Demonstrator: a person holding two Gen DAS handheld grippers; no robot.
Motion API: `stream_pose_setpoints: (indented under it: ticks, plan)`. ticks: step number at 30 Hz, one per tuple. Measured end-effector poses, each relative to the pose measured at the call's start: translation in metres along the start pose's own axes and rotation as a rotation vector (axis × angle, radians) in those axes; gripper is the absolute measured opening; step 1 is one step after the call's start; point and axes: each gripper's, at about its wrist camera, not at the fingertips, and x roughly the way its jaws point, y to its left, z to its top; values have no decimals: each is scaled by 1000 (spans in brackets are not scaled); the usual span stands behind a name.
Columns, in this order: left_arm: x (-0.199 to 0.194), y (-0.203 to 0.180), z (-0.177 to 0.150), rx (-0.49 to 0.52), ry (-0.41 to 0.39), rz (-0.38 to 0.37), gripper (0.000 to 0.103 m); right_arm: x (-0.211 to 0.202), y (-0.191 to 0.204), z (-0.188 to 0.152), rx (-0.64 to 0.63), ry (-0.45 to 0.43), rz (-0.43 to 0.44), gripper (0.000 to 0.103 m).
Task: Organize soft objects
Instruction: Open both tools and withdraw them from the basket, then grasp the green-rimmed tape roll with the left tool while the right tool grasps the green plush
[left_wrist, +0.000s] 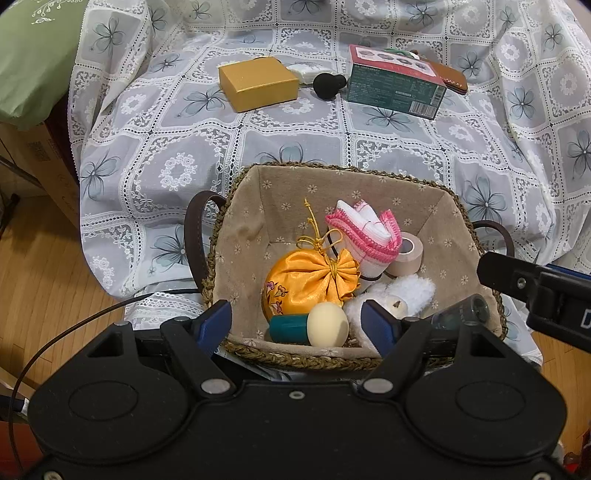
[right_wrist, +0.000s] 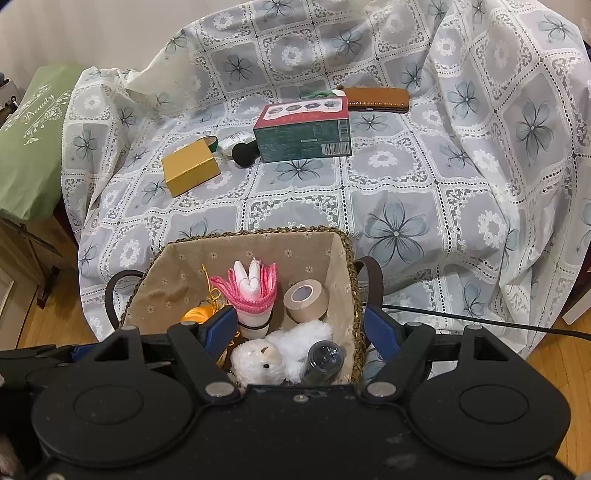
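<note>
Hovering over basket (left_wrist: 236, 221): both tools half-open, empty; plush toy (right_wrist: 280, 350) lying sideways.

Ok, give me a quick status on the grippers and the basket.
Left gripper and right gripper open, empty, above basket. Orange pouch, plush toy inside. Nothing blocking.

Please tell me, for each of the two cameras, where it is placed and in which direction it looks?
Left wrist view: sits on the left gripper, looking steeply down into the woven fabric-lined basket; its own blue-padded fingers show, open, and the right gripper's black body enters from the right edge.
Right wrist view: sits on the right gripper, looking down across the same basket toward the lace-covered seat; its own open fingers show.
Both share the basket, white plush toy, gold square box and green printed carton.
</note>
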Motion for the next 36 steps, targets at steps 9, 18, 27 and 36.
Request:
stream_pose_setpoints:
  ticks: [9,18,27,36]
  plan:
    - [-1,4,4,-8,-36,44,73,8,-2,-2,3,20,1,76]
    - [2,1,18,22,-60,80,77,25,-4,6,-7,55,-14,76]
    - [17,4,45,39,-29,77,77,48,1,32,-24,80,-14,77]
    - [39,12,83,35,-20,93,77,79,2,70,-18,82,-20,78]
